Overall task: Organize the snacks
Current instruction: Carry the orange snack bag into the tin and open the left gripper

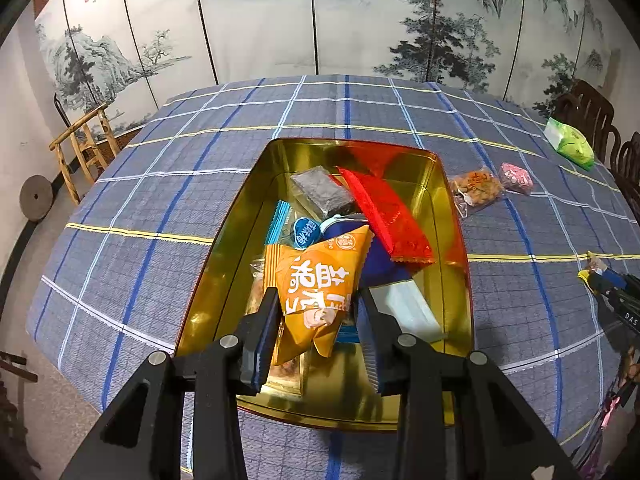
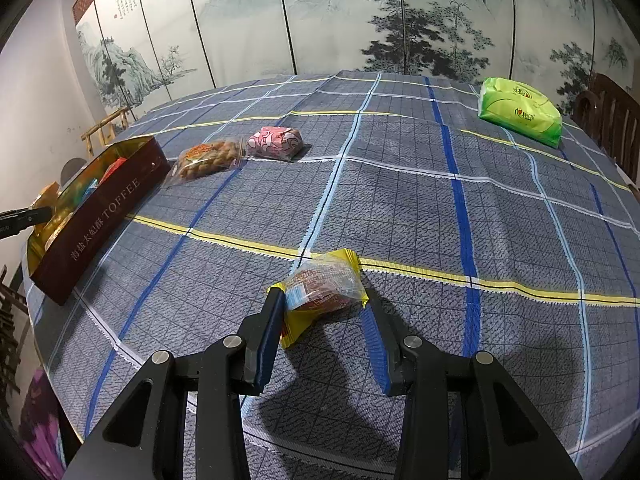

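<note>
A gold-lined toffee tin sits on the plaid tablecloth and holds several snacks, among them a red packet. My left gripper hangs over the tin with its jaws around an orange snack packet, holding it above the other snacks. My right gripper is low over the cloth, its jaws closed around a yellow-edged wrapped cake. The tin shows from outside in the right wrist view. A clear bag of fried twists and a pink wrapped snack lie beyond it.
A green tissue pack lies at the far right of the table. Wooden chairs stand behind it, and a painted folding screen closes the back. The right gripper shows at the right edge of the left wrist view.
</note>
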`<action>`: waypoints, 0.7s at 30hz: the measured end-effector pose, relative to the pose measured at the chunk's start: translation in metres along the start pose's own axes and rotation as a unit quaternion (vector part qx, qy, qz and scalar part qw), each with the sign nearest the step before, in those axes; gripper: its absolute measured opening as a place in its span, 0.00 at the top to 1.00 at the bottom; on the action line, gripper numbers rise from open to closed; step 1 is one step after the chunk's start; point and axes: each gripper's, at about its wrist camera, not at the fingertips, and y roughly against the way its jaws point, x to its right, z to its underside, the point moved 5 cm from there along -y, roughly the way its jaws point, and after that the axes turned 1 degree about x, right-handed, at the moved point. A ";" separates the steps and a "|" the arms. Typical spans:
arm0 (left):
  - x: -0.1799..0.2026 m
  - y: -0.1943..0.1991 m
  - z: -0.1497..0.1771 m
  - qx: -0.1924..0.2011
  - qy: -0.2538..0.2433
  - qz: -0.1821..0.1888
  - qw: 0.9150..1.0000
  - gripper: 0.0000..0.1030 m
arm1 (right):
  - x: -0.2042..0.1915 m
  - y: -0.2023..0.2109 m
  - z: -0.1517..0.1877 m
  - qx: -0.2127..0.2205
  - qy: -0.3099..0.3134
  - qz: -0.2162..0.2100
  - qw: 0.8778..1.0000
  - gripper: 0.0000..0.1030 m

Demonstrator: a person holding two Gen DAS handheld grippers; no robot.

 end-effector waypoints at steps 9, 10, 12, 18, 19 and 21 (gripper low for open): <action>0.000 -0.001 0.001 0.001 -0.005 -0.006 1.000 0.66 | 0.000 0.000 0.000 0.000 0.000 0.000 1.000 0.61; 0.000 -0.001 0.001 0.001 -0.005 -0.006 1.000 0.66 | 0.000 0.000 0.000 0.000 0.000 0.000 1.000 0.61; 0.000 -0.001 0.001 0.002 -0.005 -0.007 1.000 0.66 | 0.000 0.000 0.000 0.000 0.000 0.000 1.000 0.61; -0.001 -0.001 0.002 0.002 -0.008 -0.010 1.000 0.63 | 0.000 0.000 0.000 0.000 0.000 0.001 1.000 0.61; -0.001 -0.001 0.003 0.001 -0.008 -0.011 1.000 0.63 | 0.000 0.000 0.000 0.000 0.000 0.001 1.000 0.61; -0.001 0.001 0.002 0.005 -0.008 -0.013 1.000 0.63 | 0.000 0.000 0.000 0.000 0.000 0.001 1.000 0.61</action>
